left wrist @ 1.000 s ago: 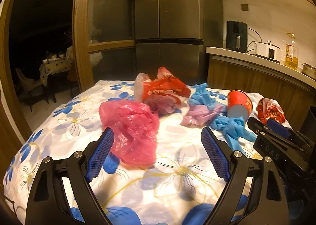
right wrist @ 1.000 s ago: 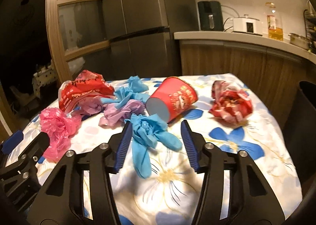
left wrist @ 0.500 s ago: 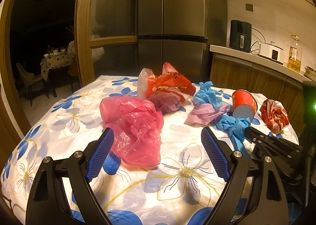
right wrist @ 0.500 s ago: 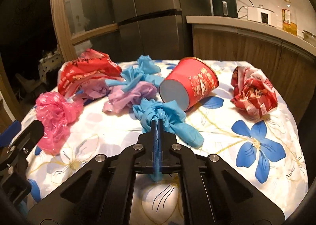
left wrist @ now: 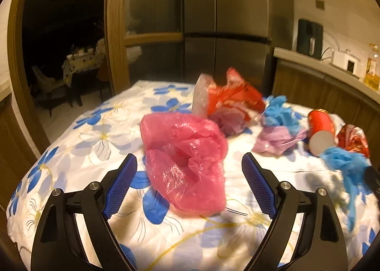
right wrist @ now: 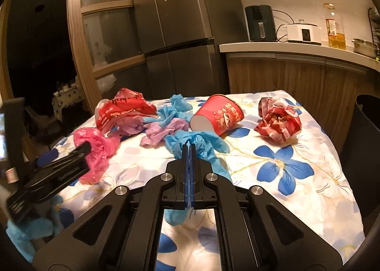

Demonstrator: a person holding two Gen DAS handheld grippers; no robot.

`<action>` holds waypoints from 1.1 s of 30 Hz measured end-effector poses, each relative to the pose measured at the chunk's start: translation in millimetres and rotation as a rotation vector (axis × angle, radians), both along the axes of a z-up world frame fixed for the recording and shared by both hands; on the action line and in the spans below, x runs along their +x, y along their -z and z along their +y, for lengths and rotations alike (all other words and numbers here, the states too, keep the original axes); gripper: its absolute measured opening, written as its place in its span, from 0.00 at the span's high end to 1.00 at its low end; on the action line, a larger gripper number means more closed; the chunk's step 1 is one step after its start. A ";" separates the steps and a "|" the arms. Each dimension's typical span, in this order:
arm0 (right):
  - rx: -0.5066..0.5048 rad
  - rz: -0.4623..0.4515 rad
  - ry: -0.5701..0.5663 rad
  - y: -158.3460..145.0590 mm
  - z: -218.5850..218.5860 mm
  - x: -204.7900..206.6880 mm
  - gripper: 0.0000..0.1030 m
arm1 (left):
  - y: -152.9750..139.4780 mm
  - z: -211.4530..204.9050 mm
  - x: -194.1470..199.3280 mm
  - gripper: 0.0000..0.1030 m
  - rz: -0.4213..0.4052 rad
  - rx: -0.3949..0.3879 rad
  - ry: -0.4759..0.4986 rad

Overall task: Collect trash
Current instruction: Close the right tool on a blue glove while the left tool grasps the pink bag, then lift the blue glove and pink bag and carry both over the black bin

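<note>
Blue ribbed fingers on our right gripper (right wrist: 189, 152) are pressed together, pinching the crumpled blue glove (right wrist: 197, 143) where it lies on the flowered counter (right wrist: 308, 195). Our left gripper (left wrist: 189, 184) has its fingers spread wide and just starting to close, one on either side of the pink plastic bag (left wrist: 185, 161), neither pad touching it yet.

Beyond these, more trash is strewn across the cloth: a lilac bag (right wrist: 163, 132), another blue glove (right wrist: 174, 107), a red printed bag (right wrist: 123, 109), a red paper cup (right wrist: 217, 116) tipped on its side just beyond the pinched glove, and a crumpled red wrapper (right wrist: 279, 122). A dark bin (right wrist: 363, 152) stands off the counter's right edge.

We judge the pinch thin: only a fold of glove is caught, so a quick lift could let it slip free. The trailing glove could also nudge the cup and set it rolling. On the left, the airy bag may squash and slide out as the fingers close.
</note>
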State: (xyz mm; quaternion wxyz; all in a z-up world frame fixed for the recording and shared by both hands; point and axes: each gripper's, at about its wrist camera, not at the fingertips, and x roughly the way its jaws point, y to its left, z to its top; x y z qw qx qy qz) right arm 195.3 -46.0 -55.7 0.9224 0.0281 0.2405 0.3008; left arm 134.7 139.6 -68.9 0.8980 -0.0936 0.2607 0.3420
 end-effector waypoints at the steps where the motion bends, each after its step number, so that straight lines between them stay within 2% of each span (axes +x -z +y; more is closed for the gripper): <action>1: 0.000 -0.001 0.000 -0.2 -0.4 -0.8 0.99 | 2.4 2.8 2.9 0.23 0.015 -0.016 0.001; 6: 0.008 -0.009 0.003 -4.0 -3.7 -5.9 0.99 | 16.4 12.5 11.9 0.52 0.080 -0.090 0.017; 7: 0.007 -0.012 0.003 -4.4 -3.6 -6.8 0.99 | 16.7 12.1 11.4 0.57 0.080 -0.093 0.024; 9: 0.005 -0.014 0.006 -4.4 -3.7 -8.3 0.99 | 16.5 8.8 12.0 0.75 0.082 -0.092 0.033; 11: 0.004 -0.012 0.008 -4.3 -4.9 -9.1 0.99 | 17.2 6.8 11.5 0.87 0.083 -0.095 0.044; 12: 0.003 -0.013 0.011 -4.8 -5.6 -9.4 0.99 | 16.9 5.9 10.3 0.89 0.081 -0.096 0.049; 17: 0.009 -0.021 0.019 -9.6 -9.9 -14.2 0.99 | 12.2 -0.1 5.9 0.96 0.059 -0.095 0.073; 25: 0.028 -0.060 0.025 -24.6 -22.6 -27.5 0.99 | -8.0 -28.3 -13.7 0.97 -0.006 -0.088 0.135; 33: 0.055 -0.102 0.046 -39.7 -45.8 -42.6 0.99 | -41.5 -71.0 -27.4 0.97 -0.080 -0.030 0.226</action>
